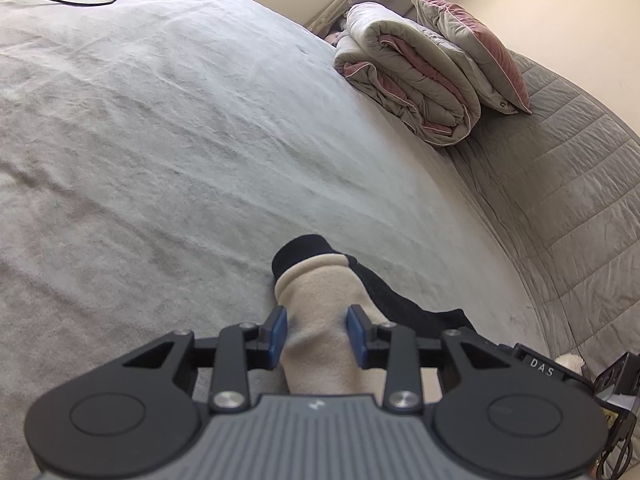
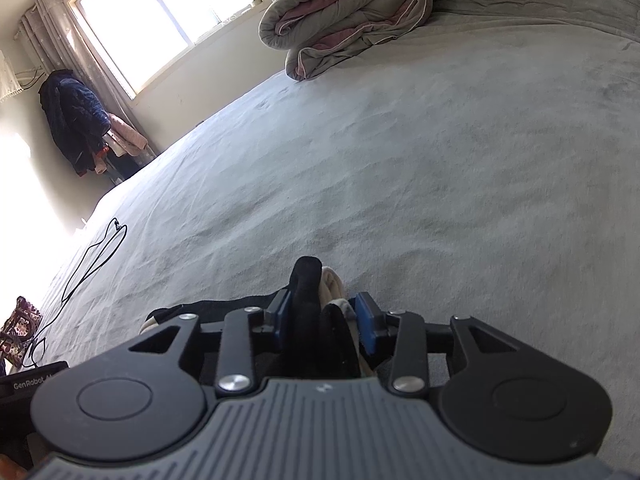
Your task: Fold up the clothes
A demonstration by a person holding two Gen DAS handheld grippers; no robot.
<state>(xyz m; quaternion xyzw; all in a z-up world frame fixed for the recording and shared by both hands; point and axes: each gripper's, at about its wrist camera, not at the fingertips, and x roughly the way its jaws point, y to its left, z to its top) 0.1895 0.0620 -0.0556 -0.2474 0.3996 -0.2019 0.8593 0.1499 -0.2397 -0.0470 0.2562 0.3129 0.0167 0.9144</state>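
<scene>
The bed [image 1: 160,128] filled both views, its pale grey cover wrinkled and broad; a rolled grey-and-pink quilt [image 1: 404,84] sat in the upper right of the left wrist view with a pillow [image 1: 472,48] leaning on it, and the same quilt showed at the top centre of the right wrist view; a window [image 2: 160,12] glared in that view's upper left, with dark clothes heaped on a rack [image 2: 76,120] below it; a thin black cable [image 2: 96,252] looped on the cover at the left.

The garment [image 1: 316,320], beige fleece with a black lining or part, lay low in the centre of each frame, resting on the bed near its edge; the left gripper [image 1: 316,334] had its blue fingers [image 1: 278,336] pressed against either side of a beige tube of cloth, a sleeve or leg by the look of it, whose black end poked out beyond the tips; the right gripper [image 2: 326,320] had its fingers clamped on a bunched ridge of black and beige layers standing up between them.

What might have gone amiss, to my eye: the fleece looked thick and springy, so the bunched layers in the right grip could slip unevenly and leave a crooked fold; the left hold took the tube whole, so a pull might drag the garment across the cover rather than lay it flat; the plush cover could also catch and ruck under it.
</scene>
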